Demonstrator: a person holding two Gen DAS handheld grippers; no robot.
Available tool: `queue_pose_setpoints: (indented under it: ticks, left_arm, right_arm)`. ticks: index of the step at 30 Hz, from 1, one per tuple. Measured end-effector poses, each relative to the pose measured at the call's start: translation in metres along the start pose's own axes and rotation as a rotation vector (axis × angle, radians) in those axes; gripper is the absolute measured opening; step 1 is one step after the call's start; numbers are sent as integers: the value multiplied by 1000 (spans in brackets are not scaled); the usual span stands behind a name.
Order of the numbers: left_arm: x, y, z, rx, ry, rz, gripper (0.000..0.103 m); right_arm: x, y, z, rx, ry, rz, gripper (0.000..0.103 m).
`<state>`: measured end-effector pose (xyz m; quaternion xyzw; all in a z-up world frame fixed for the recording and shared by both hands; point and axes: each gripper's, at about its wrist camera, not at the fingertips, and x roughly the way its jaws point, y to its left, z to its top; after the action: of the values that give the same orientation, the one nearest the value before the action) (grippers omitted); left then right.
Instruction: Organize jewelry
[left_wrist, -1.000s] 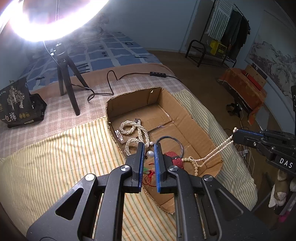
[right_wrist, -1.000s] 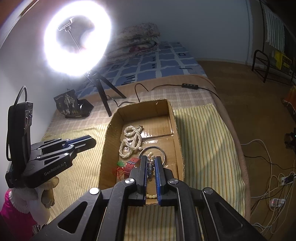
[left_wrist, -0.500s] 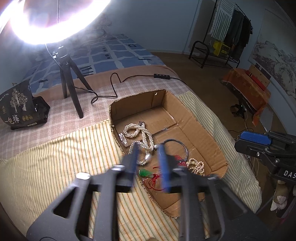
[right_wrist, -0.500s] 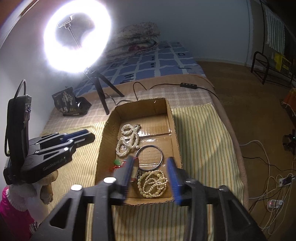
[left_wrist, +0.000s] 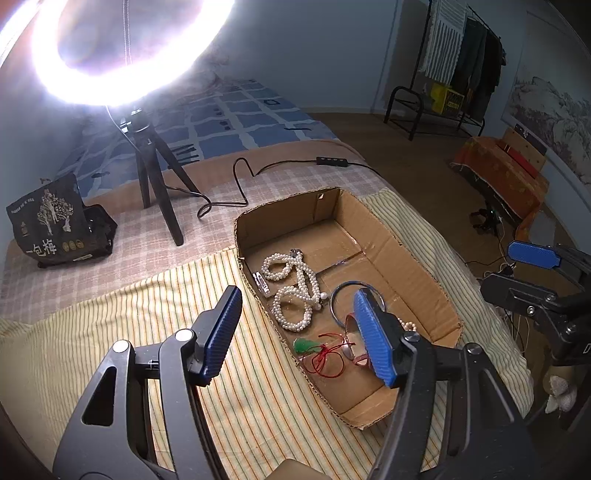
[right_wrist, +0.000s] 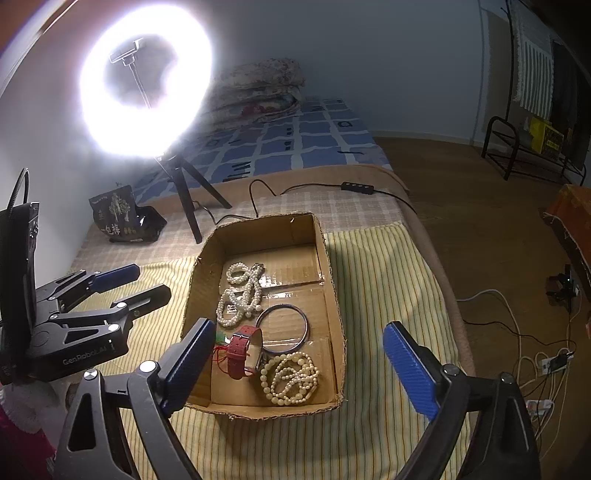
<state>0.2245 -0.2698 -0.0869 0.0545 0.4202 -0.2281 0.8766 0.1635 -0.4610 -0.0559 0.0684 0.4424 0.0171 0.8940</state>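
Jewelry gathered in the box, both grippers released

Fingers on my left hand-held gripper (left_wrist: 297, 334) are spread wide and hold nothing; it hangs above the near left edge of the cardboard box (left_wrist: 417, 258). My right hand-held gripper (right_wrist: 310, 363) is likewise released, its blue pads far apart, empty, over the box's near end.

Inside the box, nearest my right gripper, lies a cream bead necklace (right_wrist: 290, 378) coiled in a heap. Just beside it on the left is a red watch (right_wrist: 242, 350), its strap standing on edge. A metal bangle (right_wrist: 282, 330) lies flat behind them, touching the watch. Further back a white pearl strand (right_wrist: 240, 291) sprawls in loops. A green pendant (left_wrist: 304, 346) on red cord (left_wrist: 327, 363) sits by the left wall.

The box rests on a striped cloth (right_wrist: 380, 280) spread over the bed. Beyond it a ring light (right_wrist: 146, 79) glares from its tripod (right_wrist: 188, 201), with a black bag (right_wrist: 125, 216) beside it.
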Motion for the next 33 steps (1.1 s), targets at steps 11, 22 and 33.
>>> queue_pose_setpoints:
  ticks: [11, 22, 33]
  left_arm:
    - [-18, 4, -2, 6, -19, 9, 65]
    - [-56, 18, -7, 4, -76, 42, 65]
    - [-102, 34, -21, 14, -138, 83, 65]
  right_arm:
    - [-11, 10, 1, -8, -27, -12, 97]
    - [-28, 32, 2, -49, -59, -29, 97]
    - [-51, 64, -1, -92, -117, -78, 101]
